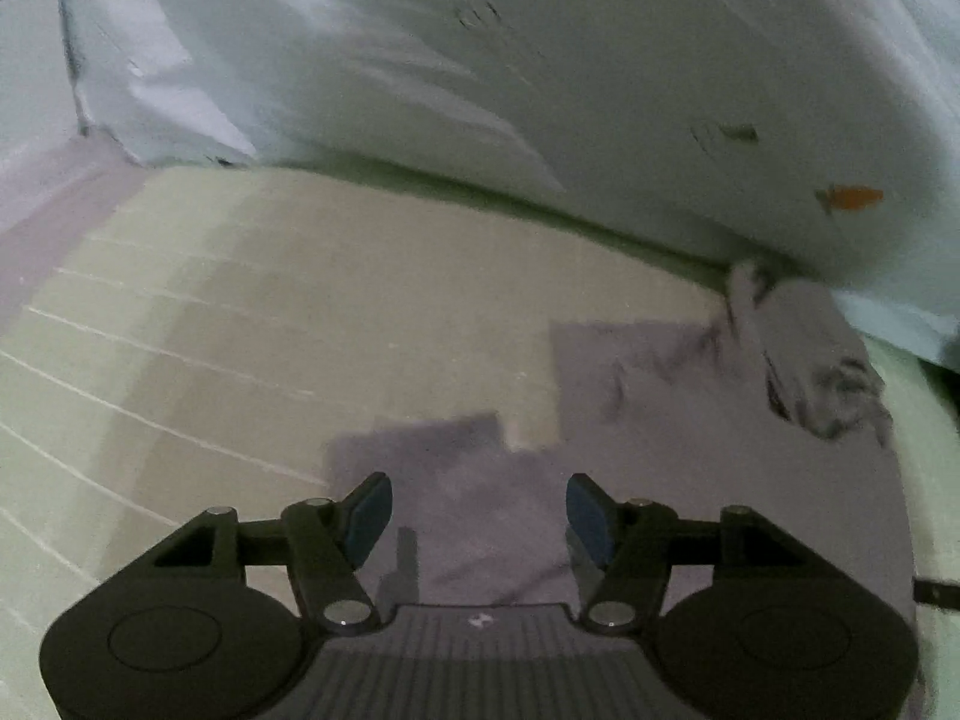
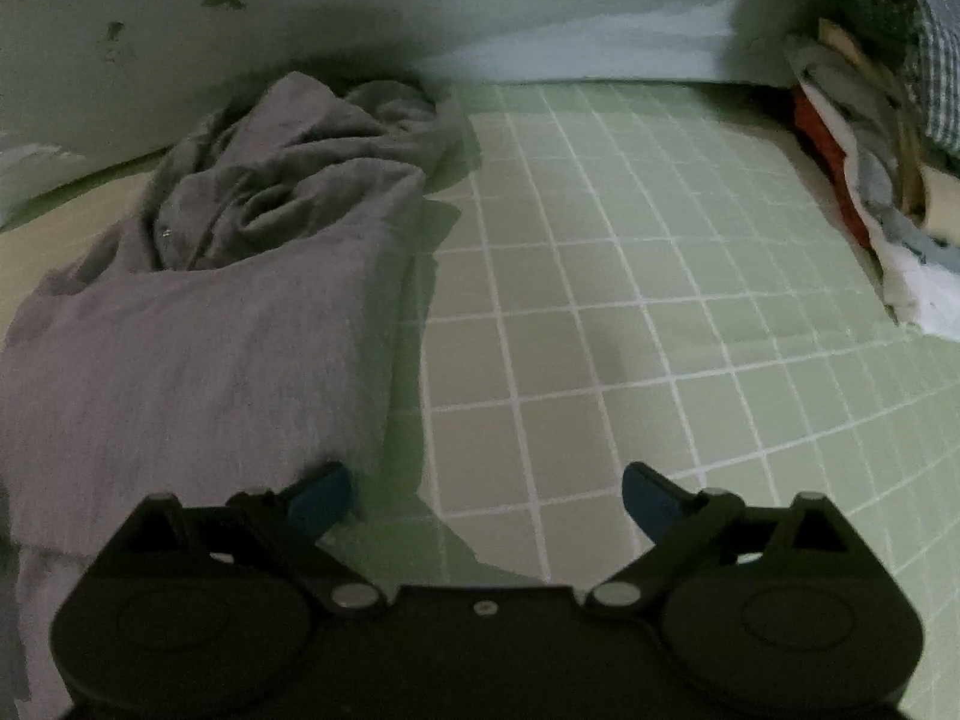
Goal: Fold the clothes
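A grey garment [image 2: 198,312] lies on the green checked sheet [image 2: 600,300], flat near me and bunched up at its far end by the bedding. My right gripper [image 2: 486,495] is open just above the sheet, its left fingertip [image 2: 321,495] at the garment's near right edge. In the left wrist view the same grey garment [image 1: 690,408] spreads under and ahead of my left gripper [image 1: 480,516], which is open with nothing between its blue pads. The crumpled end [image 1: 810,354] sits at the right.
A pale quilt [image 1: 540,90] with a small orange carrot print [image 1: 852,197] runs along the far side. A stack of folded clothes [image 2: 870,180] stands at the right edge of the sheet. Open checked sheet lies between the garment and the stack.
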A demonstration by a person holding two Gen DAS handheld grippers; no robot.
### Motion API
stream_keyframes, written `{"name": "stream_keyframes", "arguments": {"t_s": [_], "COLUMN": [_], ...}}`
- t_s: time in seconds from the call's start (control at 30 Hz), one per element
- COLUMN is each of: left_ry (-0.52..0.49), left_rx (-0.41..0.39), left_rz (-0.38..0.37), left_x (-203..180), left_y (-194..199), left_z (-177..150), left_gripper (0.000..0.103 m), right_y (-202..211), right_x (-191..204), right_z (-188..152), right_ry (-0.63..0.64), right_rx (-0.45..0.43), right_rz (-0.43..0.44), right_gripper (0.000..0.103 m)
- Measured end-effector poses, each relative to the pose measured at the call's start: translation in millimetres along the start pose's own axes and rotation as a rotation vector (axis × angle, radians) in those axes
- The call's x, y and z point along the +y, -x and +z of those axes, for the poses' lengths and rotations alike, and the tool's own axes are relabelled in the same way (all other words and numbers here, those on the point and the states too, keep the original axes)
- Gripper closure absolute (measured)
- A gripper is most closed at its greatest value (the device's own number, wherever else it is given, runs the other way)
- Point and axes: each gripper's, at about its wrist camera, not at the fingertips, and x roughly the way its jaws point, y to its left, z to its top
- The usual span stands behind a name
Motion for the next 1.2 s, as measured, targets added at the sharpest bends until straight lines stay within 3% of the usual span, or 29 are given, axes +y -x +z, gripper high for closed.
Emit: {"name": "stream_keyframes", "arguments": {"t_s": [0.17,0.3,0.37,0.43,0.5,0.57,0.7,0.97,1.17,1.2], "left_ry": [0.04,0.071,0.074,0.075,0.082,0.114,0.163,0.058,-0.01,-0.037], "left_rx": [0.046,0.039,0.037,0.036,0.044,0.042,0.041,-0.033,-0.038,-0.042], "left_rz": [-0.046,-0.051,-0.047,-0.042,-0.041,-0.05,-0.048,-0.092,-0.235,-0.251], "left_x": [-2.8,3.0,5.1,7.1,10.5,15.7,18.5,-24.2,-83.1,-94.1], "left_y": [-16.6,-19.1,-18.7,-18.7,-18.2,-17.1,-11.4,17.8,28.1,29.2], "left_z": [-12.9,-17.2,-16.9,-16.3,-16.2,-16.6,-11.5,10.1,11.5,8.8], "left_gripper": [0.038,0.04,0.047,0.072,0.087,0.091,0.092,0.092,0.092,0.087], "right_y": [-8.0,-10.2,-10.6,-10.4,-10.6,-11.7,-11.1,-1.6,4.6,5.3], "right_x": [3.0,1.4,1.3,2.1,2.8,3.4,-0.7,-19.9,-40.5,-42.7], "right_z": [5.4,3.7,3.2,3.7,3.7,3.4,1.3,-8.3,-17.7,-18.6], "right_ry": [-0.025,-0.038,-0.039,-0.032,-0.032,-0.04,-0.064,-0.114,-0.182,-0.189], "right_rx": [0.027,0.04,0.044,0.043,0.041,0.039,0.031,-0.017,-0.055,-0.059], "right_rz": [-0.009,-0.014,-0.015,-0.016,-0.016,-0.013,0.005,0.029,0.04,0.041], "right_gripper": [0.004,0.003,0.003,0.003,0.003,0.003,0.003,0.003,0.003,0.003]}}
